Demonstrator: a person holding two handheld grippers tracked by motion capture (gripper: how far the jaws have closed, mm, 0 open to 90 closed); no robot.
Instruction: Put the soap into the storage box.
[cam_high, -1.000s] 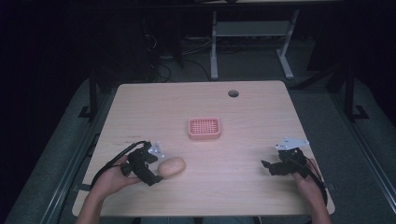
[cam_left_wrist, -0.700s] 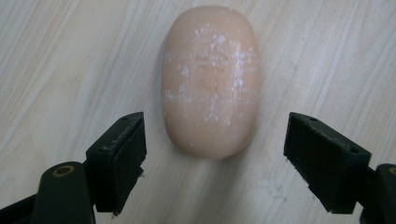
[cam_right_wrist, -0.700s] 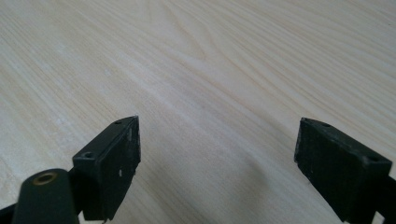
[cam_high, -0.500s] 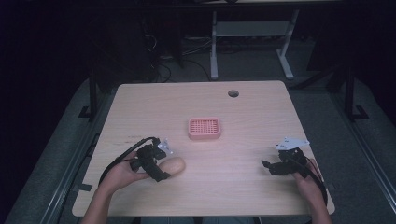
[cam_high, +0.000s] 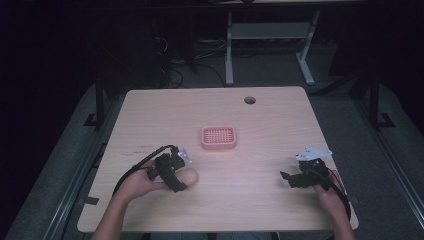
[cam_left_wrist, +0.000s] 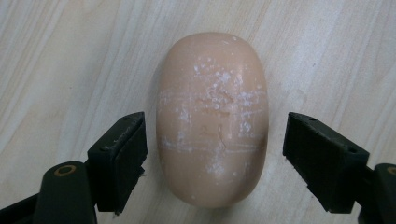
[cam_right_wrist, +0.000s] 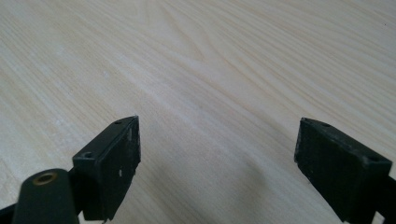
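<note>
The left gripper (cam_left_wrist: 212, 154) is hanging right over the peach soap bar (cam_left_wrist: 212, 116), jaws spread wide either side, not touching it. The soap is lying on the wooden table (cam_high: 260, 115), near its front left. The right gripper (cam_right_wrist: 217, 163) is sitting wide open over bare wood, and the pink soap dish (cam_high: 218, 137) is waiting mid-table

Soap (cam_high: 187, 176) near table's (cam_high: 270, 120) front-left, dish (cam_high: 218, 137) behind it, centre
</note>
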